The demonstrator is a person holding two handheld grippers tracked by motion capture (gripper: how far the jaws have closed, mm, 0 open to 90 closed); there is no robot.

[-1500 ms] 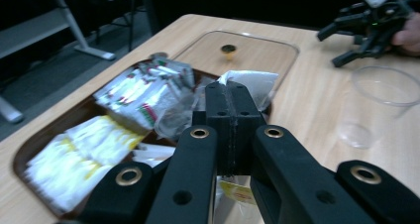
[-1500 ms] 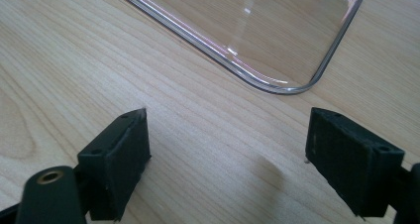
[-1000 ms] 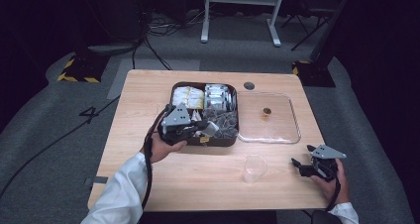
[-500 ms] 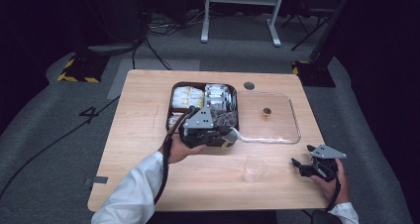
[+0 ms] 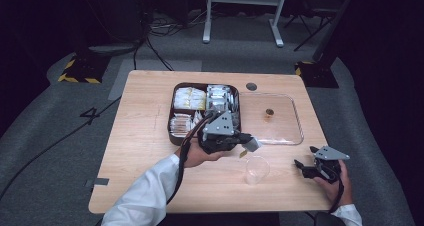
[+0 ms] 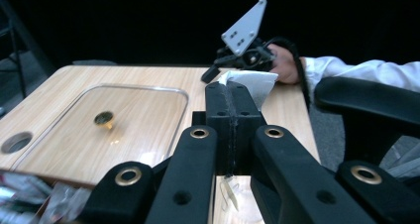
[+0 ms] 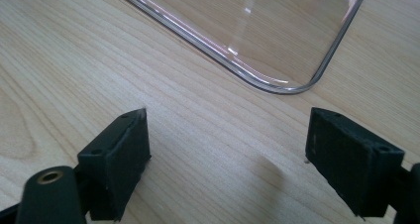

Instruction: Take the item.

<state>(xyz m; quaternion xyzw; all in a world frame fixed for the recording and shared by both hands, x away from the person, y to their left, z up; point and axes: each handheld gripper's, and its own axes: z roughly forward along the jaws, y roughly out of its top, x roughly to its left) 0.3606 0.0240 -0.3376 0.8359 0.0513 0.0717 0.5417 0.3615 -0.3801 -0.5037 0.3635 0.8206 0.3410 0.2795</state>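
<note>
Left gripper (image 5: pixel 249 142) was what I had doing the work: its jaws were pressed together on a small white sachet (image 6: pixel 250 85), whose top corner stuck up past the jaw tips in the left gripper view. From above, the sachet (image 5: pixel 253 144) hung out of the gripper over the bench (image 5: pixel 145 151), just short of the clear plastic cup (image 5: pixel 256 170) that stood a little below and ahead of it. I judged the pick finished and the carry about half done; if the cup was the target, the sachet was not yet over its mouth and nothing looked to be inside it, though the cup is too clear and small for me to be sure.

My right gripper (image 5: pixel 306 169) sat idle off to the side of the cup, jaws spread wide with nothing between them, low over bare wood, with a corner of the clear lid (image 7: pixel 277 40) just beyond its tips. I could also see that gripper (image 6: pixel 210 75) across the bench in the left gripper view.

Behind the left gripper lay the dark tray (image 5: pixel 171 131), its compartments full of packets: yellowish ones at the far side, silver-white ones beside them, paler ones nearer. Beside the tray, the clear lid (image 5: pixel 295 116) lay flat on the bench with its small brass knob (image 5: pixel 269 112) up. What was left, as I read it: bring the sachet over the cup, release, and probably put the lid back.
</note>
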